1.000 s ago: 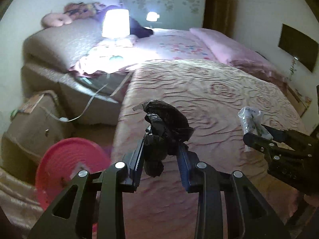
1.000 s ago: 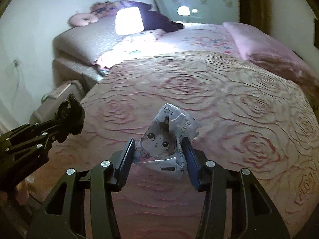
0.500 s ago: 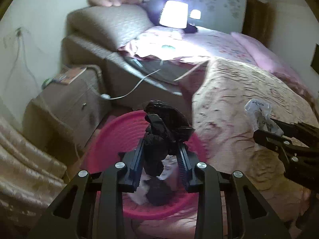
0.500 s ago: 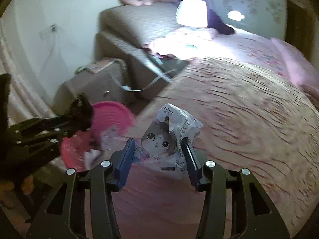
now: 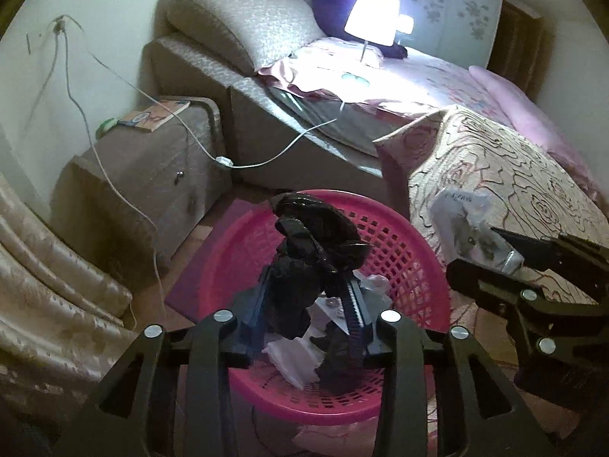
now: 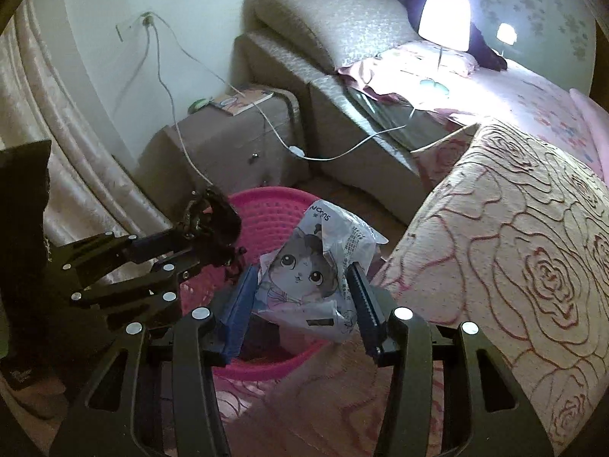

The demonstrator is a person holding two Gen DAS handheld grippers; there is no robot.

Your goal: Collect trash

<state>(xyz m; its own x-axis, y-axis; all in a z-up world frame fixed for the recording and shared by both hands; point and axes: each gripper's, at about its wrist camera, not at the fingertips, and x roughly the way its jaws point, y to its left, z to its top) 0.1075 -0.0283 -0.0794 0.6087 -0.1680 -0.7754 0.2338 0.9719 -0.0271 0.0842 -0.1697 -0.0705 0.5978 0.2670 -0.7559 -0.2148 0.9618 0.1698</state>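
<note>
A crumpled black plastic bag [image 5: 316, 243], glossy and creased into hard folds, sits between the 2 ribbed blue pads of the left tongs [image 5: 304, 304]. Those jaws are opening, and the bag hangs directly above a round pink plastic basket [image 5: 403, 255] whose wall is a lattice of small square holes. White crumpled paper scraps [image 5: 293, 358] and a dark lump lie on the basket's bottom.

The right tongs [image 6: 304, 297] grip a wrinkled white plastic wrapper printed with a cartoon cat [image 6: 316, 266]; it bulges up between the 2 blue pads, which touch it on both sides while the jaws are opening slightly. In the right wrist view this wrapper hovers over the near rim of the basket, just beside the edge of the bed. Both tongs have matte black angular arms with round silver rivets.

The basket stands on the floor between a brown fabric-covered nightstand [image 5: 152, 167] and a bed under a beige quilted bedspread with a raised rose pattern [image 6: 514, 259]. A thin white cable [image 5: 266, 160] loops from the wall across the nightstand to the bed. A flat booklet [image 5: 156, 114] lies on the nightstand's top. A padded, speckled grey headboard [image 5: 247, 26] curves behind, and a glowing lamp with a rectangular shade [image 5: 375, 23] stands on the bed. Pale, sheeny curtain folds [image 5: 49, 282] hang at the left.
</note>
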